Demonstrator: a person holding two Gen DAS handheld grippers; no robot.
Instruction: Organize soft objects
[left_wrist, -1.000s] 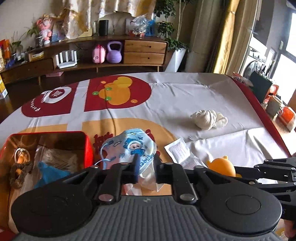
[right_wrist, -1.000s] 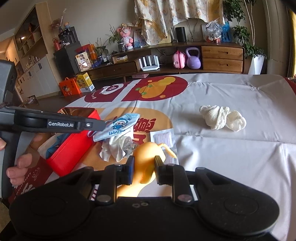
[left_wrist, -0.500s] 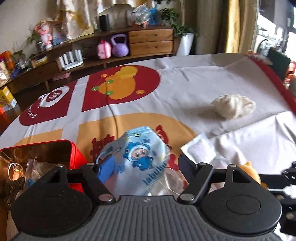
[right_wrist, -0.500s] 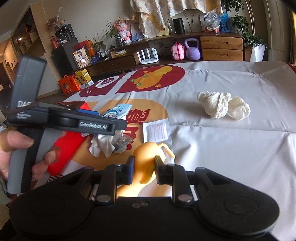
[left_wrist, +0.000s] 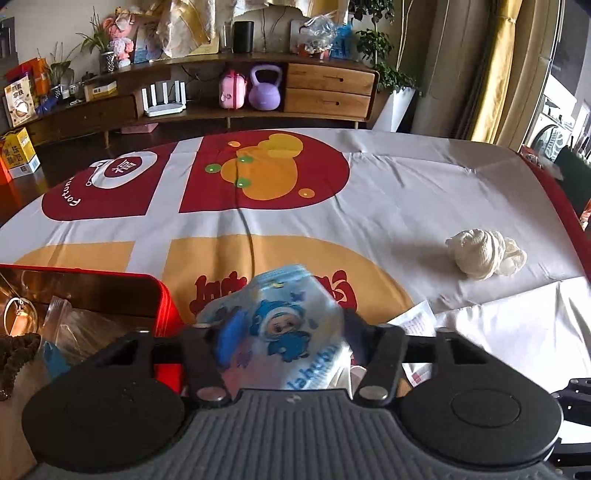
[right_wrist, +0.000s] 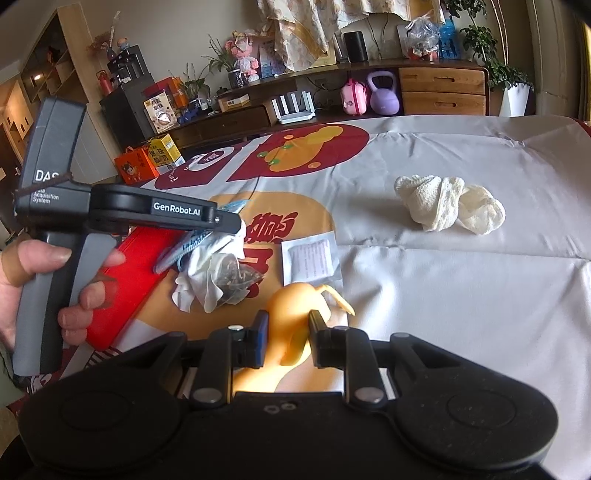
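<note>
Red tin box (left_wrist: 162, 306) sits at the table's far left, about 9 o'clock in the left wrist view, with a clear bag and other bits inside. Left gripper (left_wrist: 280, 332), just right of the box rim, has jaws that were just closing around a blue cartoon face mask (left_wrist: 280, 328); the mask lies between the fingers, but whether the pads press it cannot be told. A white cloth with a mesh sachet (right_wrist: 221, 277) hangs below the mask. White paper packet (right_wrist: 310, 254) lies near centre on the tablecloth (left_wrist: 406, 206). Right gripper (right_wrist: 284, 339), at 6 o'clock in its own view, pinches an orange rubber toy (right_wrist: 295, 306). Cream knit bundle (left_wrist: 480, 258) lies well apart at 3 o'clock.
</note>
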